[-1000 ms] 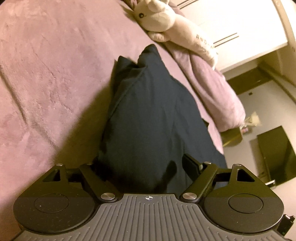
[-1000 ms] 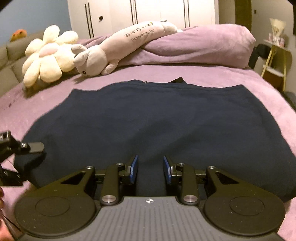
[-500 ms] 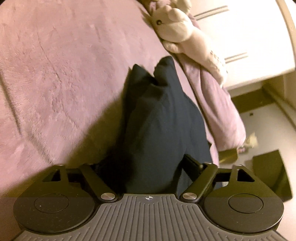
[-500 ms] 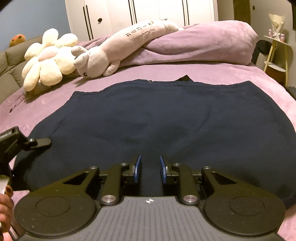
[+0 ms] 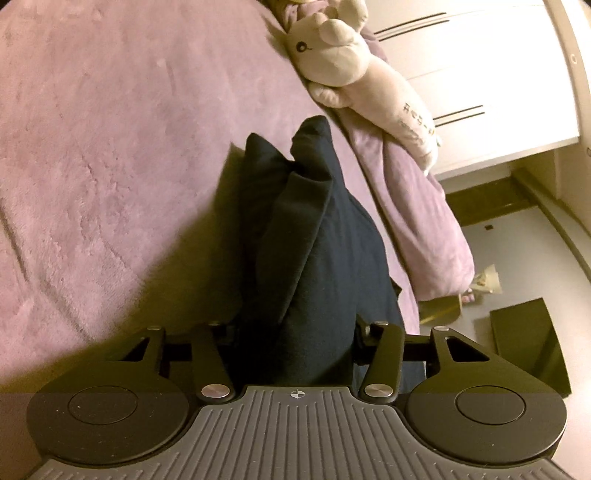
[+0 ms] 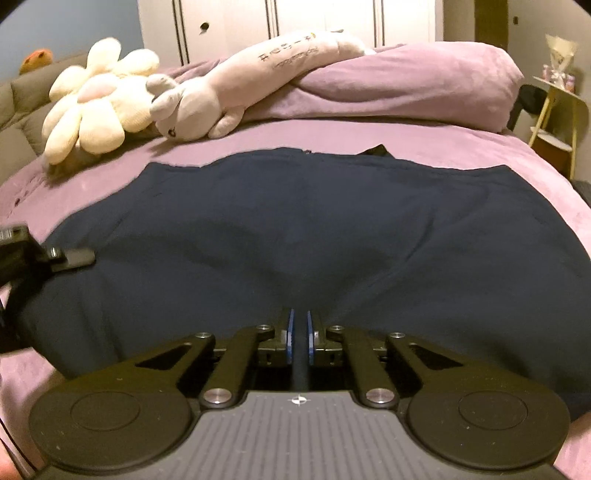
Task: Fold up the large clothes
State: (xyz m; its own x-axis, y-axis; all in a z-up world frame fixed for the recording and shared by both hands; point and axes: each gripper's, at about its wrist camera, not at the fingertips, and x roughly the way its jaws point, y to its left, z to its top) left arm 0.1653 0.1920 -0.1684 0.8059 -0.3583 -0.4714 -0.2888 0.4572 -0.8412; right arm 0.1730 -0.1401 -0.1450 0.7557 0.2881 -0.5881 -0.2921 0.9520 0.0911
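Observation:
A large dark navy garment [image 6: 314, 221] lies spread on the purple bed [image 6: 461, 147]. My right gripper [image 6: 299, 332] is shut on the garment's near edge, with cloth pinched between its blue pads. My left gripper [image 5: 291, 332] has its jaws wide apart with the garment's bunched left end [image 5: 314, 258] between them; the fingertips are hidden by cloth. The left gripper also shows at the left edge of the right wrist view [image 6: 55, 258], at the garment's left end.
A long grey-white plush [image 6: 258, 81] and a cream flower plush [image 6: 96, 99] lie at the head of the bed by a rolled purple duvet [image 6: 406, 81]. White wardrobes [image 6: 295, 18] stand behind. A yellow side table [image 6: 554, 110] is at the right.
My right gripper's jaws have closed onto the garment's near edge. The left end of the garment has bunched up and narrowed between the left jaws, which stay wide.

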